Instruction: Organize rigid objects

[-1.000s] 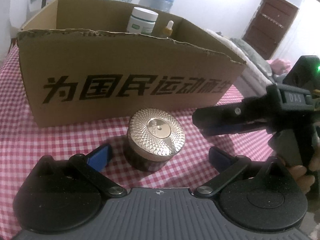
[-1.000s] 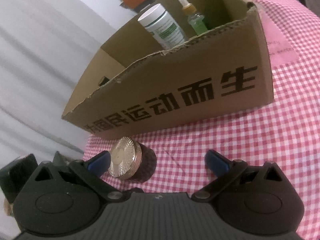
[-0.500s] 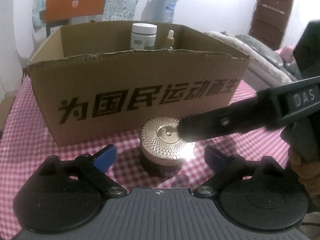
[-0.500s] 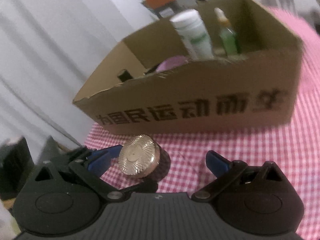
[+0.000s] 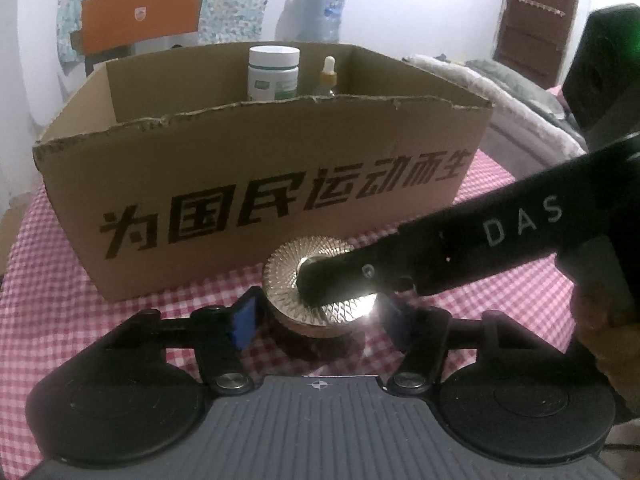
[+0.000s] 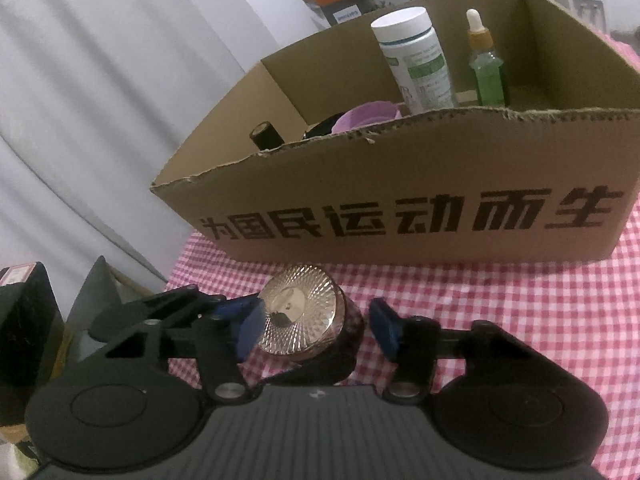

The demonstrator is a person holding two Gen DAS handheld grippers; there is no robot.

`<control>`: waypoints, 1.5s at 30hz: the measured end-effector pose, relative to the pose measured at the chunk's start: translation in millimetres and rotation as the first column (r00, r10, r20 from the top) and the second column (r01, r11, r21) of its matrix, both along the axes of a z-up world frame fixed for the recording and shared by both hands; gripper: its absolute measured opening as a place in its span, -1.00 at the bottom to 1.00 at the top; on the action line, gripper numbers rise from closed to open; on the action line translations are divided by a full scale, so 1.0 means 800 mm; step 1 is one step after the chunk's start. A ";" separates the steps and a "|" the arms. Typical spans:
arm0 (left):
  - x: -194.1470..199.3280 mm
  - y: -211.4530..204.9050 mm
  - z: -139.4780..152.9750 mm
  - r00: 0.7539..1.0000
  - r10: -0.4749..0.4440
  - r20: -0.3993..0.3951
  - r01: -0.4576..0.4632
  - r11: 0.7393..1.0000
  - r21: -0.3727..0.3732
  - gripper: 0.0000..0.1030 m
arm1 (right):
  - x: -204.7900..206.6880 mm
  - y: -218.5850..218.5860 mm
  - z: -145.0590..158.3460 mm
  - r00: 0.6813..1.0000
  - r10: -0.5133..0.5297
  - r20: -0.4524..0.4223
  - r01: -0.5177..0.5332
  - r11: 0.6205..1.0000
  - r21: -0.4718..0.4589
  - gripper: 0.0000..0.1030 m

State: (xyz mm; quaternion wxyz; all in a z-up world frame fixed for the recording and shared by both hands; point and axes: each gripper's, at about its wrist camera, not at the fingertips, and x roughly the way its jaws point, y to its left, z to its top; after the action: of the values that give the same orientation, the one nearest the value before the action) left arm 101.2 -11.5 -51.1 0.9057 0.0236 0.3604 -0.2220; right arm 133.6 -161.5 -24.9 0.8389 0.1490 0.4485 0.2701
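Closing from both sides on gold-lidded jar (image 5: 320,304) on desk (image 5: 52,296): left gripper (image 5: 320,320) and right gripper (image 6: 316,330) half-clenched, neither pressing yet; colliding fingers may topple it.

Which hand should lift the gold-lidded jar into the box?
Left, probably. Both grippers' jaws have just been closing with the jar between them; the left gripper has it centred, facing the cardboard box, while the right gripper has it off-centre, nearer one pad.
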 end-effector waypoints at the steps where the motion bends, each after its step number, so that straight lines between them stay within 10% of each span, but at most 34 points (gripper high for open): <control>1: 0.000 0.000 0.001 1.000 0.004 0.001 -0.004 1.000 0.004 0.14 | 0.000 -0.001 0.000 1.000 -0.001 -0.005 0.001 1.000 0.010 0.03; 45: -0.020 -0.028 0.007 0.999 -0.045 0.016 0.043 0.996 0.078 0.08 | -0.025 -0.014 0.006 0.999 -0.025 -0.046 0.027 0.998 0.056 0.01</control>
State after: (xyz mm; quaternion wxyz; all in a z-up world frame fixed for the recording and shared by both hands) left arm 85.5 -33.5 -45.2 0.9022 0.0687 0.3599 -0.2275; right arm 113.6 -172.4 -19.9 0.8275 0.1845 0.4576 0.2681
